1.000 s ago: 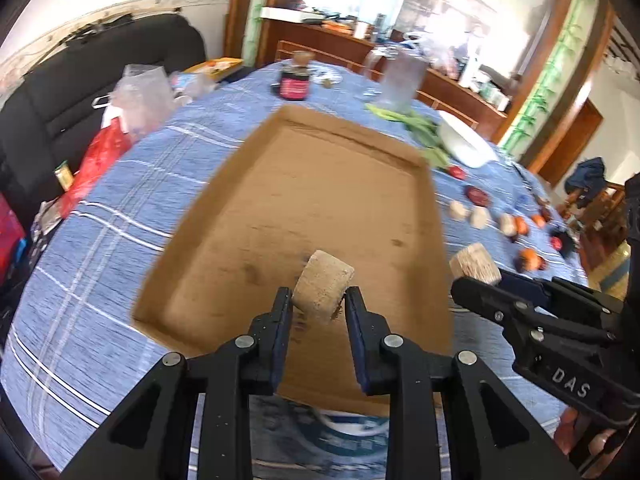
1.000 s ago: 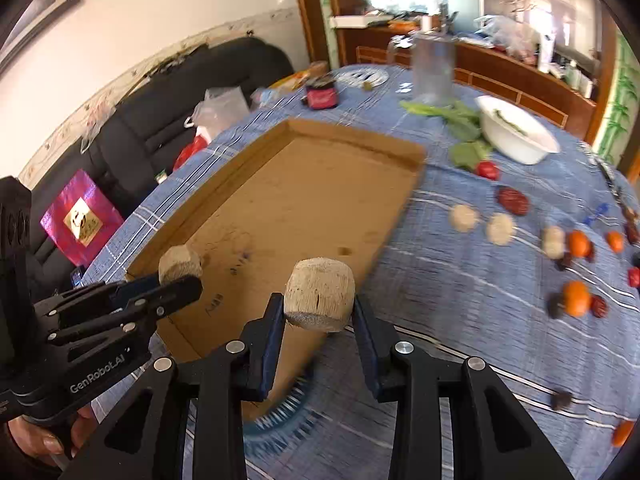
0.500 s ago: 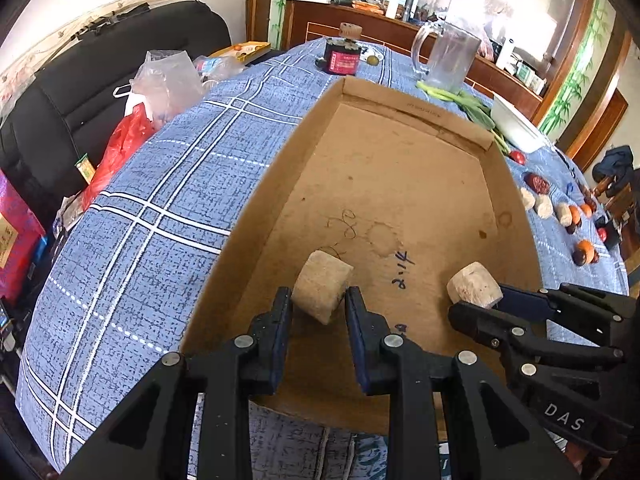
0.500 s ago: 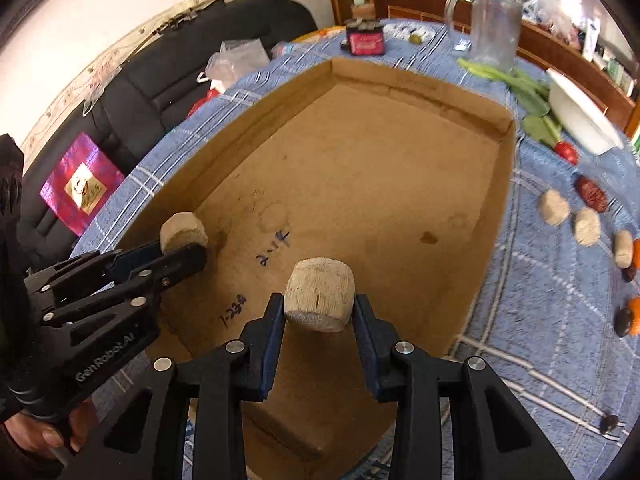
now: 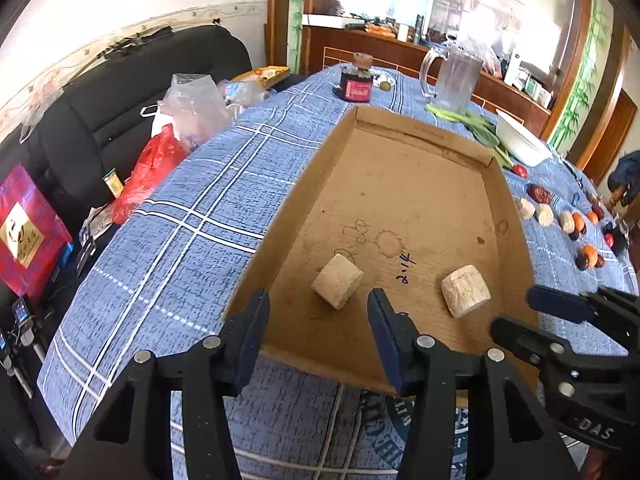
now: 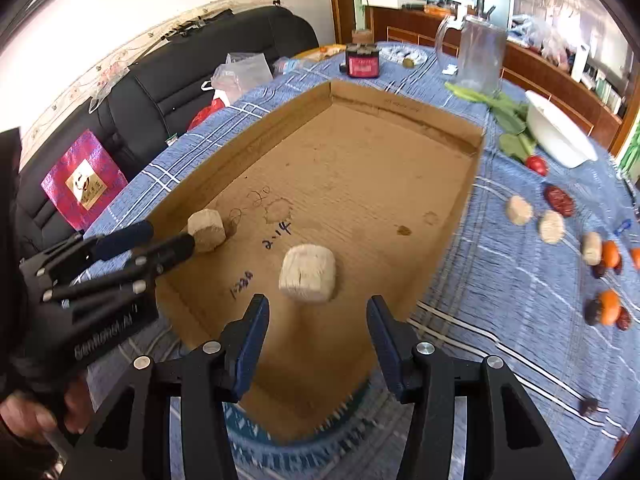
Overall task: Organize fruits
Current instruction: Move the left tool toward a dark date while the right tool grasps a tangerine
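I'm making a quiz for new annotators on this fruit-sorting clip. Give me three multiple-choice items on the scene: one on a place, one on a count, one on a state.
1. Where is the clear glass pitcher?
A. beyond the far end of the shallow brown cardboard box
B. inside the box
C. on the black sofa

2. How many pale beige cork-like blocks lie in the box?
A. none
B. two
C. five

3. How do the left tongs and right tongs stand?
A. both open, gripping nothing
B. both clamped on blocks
C. only the left open

Answers:
1 A: it stands on the blue plaid tablecloth past the box's far wall.
2 B: one left block, one right block.
3 A: both have just been opening, and each block lies clear of the pads.
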